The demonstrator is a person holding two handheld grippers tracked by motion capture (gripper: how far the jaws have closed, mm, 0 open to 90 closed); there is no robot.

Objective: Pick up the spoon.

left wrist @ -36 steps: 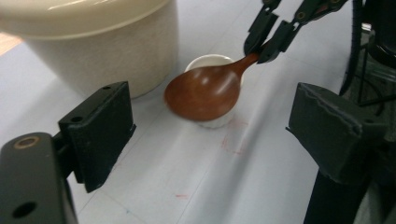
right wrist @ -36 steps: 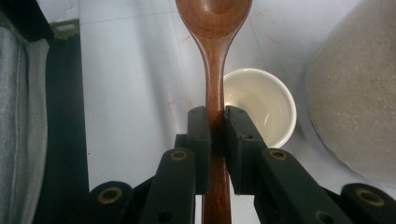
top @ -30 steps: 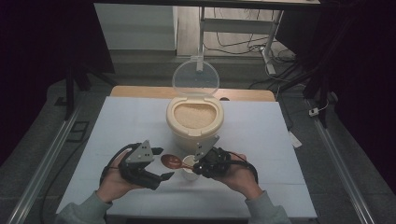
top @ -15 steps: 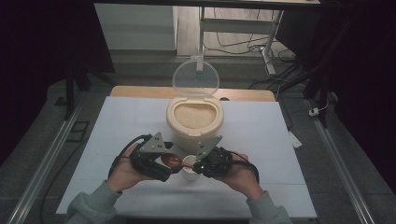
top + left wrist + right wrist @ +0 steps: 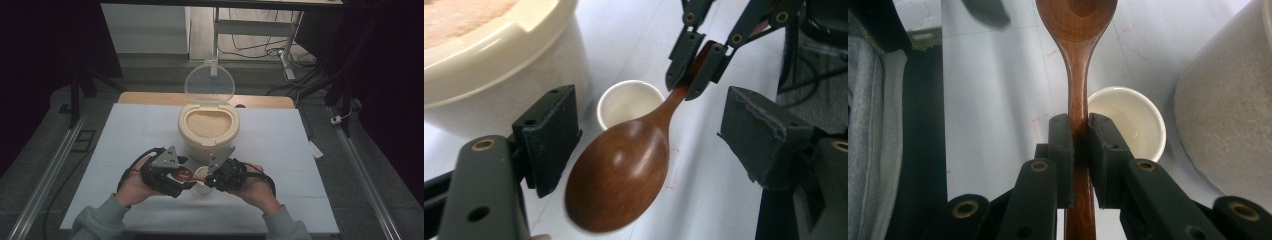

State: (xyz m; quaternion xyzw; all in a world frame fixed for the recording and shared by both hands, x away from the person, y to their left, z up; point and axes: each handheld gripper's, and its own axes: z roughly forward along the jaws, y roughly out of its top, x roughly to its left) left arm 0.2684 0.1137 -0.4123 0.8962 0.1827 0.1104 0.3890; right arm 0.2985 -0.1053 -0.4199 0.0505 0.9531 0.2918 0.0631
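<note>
The right gripper (image 5: 1077, 137) clamps the handle of one wooden spoon (image 5: 624, 170), whose bowl reaches toward nine o'clock in the high view. There the left gripper (image 5: 644, 145) flanks the bowl, its jaws apart and just closing in, pads not touching the wood. One small white cup (image 5: 1130, 125) stands on the table beneath the spoon's neck. At twelve o'clock from both grippers stands one cream tub (image 5: 208, 125) full of pale grain, its clear lid (image 5: 209, 84) raised. One white sheet (image 5: 300, 150) covers the table; dim floor and cables lie beyond.
</note>
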